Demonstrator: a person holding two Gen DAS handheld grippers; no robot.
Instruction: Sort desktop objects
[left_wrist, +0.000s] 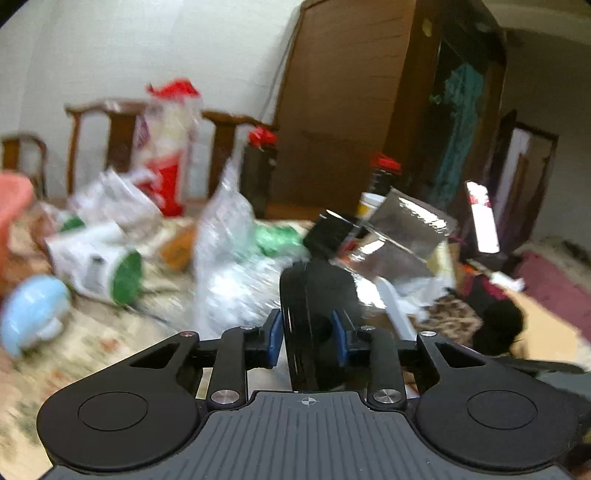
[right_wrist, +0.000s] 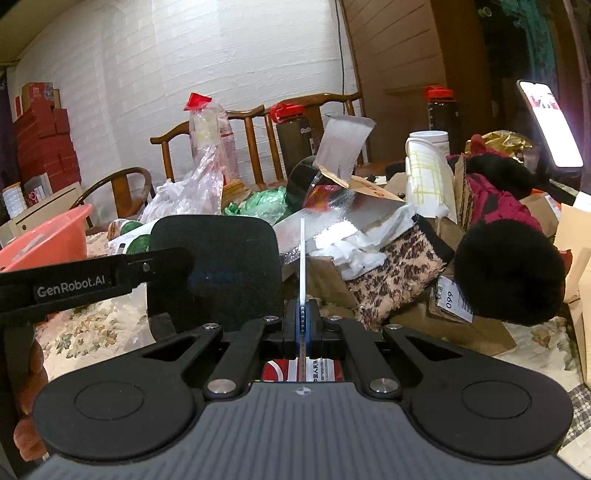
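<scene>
The left hand-held gripper (left_wrist: 307, 334) clamps a glossy black rounded case (left_wrist: 314, 314) above the cluttered floral-cloth desk (left_wrist: 92, 343). The right hand-held gripper (right_wrist: 302, 325) pinches a thin white flat card (right_wrist: 302, 258) edge-on, just beside that case.

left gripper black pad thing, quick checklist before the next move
1. Left gripper fingers pressing both sides of the black pad: ok.
2. Pad lifted off the floral tablecloth: cannot tell, the left wrist view is blurred.
3. Right gripper shut on the thin white card: ok.
4. Card upright, not slipping: ok.
5. Way ahead free of the clear plastic bag and foil pouch: not ok, both sit close.
6. Drop spot chosen; pink basin in view: cannot tell.
</scene>
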